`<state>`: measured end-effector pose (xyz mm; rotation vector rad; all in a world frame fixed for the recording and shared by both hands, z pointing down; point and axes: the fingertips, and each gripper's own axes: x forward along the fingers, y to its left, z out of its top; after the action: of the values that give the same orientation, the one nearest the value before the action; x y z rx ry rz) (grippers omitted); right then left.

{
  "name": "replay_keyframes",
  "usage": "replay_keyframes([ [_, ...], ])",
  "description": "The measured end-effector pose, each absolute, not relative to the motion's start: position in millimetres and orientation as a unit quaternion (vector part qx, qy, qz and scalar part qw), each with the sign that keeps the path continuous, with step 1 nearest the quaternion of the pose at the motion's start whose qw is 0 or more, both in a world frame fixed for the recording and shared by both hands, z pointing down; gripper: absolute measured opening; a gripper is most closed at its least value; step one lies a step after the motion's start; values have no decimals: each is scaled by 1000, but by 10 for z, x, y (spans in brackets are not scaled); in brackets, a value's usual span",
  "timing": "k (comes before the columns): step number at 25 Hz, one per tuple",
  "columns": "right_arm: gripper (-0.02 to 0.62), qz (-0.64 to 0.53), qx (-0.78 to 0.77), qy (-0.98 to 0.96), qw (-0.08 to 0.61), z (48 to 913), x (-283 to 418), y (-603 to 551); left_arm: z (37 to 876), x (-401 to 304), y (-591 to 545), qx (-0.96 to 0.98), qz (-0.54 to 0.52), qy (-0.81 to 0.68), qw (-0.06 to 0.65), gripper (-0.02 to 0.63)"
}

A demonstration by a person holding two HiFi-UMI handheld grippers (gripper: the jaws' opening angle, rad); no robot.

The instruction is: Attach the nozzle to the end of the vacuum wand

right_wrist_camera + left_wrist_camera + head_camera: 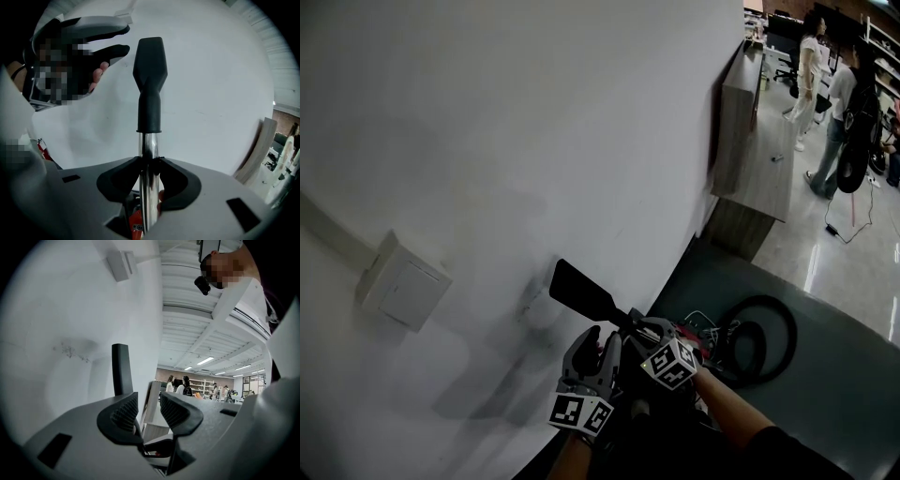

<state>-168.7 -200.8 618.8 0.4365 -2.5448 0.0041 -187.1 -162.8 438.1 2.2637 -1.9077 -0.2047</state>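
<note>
A black flat crevice nozzle [150, 84] sits on the top end of a chrome vacuum wand [149, 154]. My right gripper [150, 169] is shut on the wand just below the nozzle's collar. In the head view the nozzle [581, 292] points up and left, close to the white wall, with the right gripper [645, 330] under it. My left gripper [598, 351] is to the nozzle's left and slightly lower. In the left gripper view it [149, 411] stands open with nothing between its pads, and the nozzle [121, 369] rises beyond the left jaw.
A white wall [534, 122] fills the left side, with a white box [403, 281] mounted on it. A black hose coil [761, 337] and a red vacuum body [694, 345] lie on the floor. A wooden cabinet [750, 141] stands further back, with people [825, 103] beyond it.
</note>
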Motion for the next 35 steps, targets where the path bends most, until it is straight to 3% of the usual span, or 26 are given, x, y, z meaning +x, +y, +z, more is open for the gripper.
replay_keyframes([
  [17,167,31,150,-953,262,6152,-1657,-1917,4420,-1962,-1632,758,-71,-641,93,149],
  [31,163,171,192,-965,46,4842,-1038,-1955,4295,-1708,-1685,779,-73,-618,80,149],
  [35,107,186,195,-963,-7,4479,-891,-1902,4147,-1599,-1661,787,-73,-609,67,138],
])
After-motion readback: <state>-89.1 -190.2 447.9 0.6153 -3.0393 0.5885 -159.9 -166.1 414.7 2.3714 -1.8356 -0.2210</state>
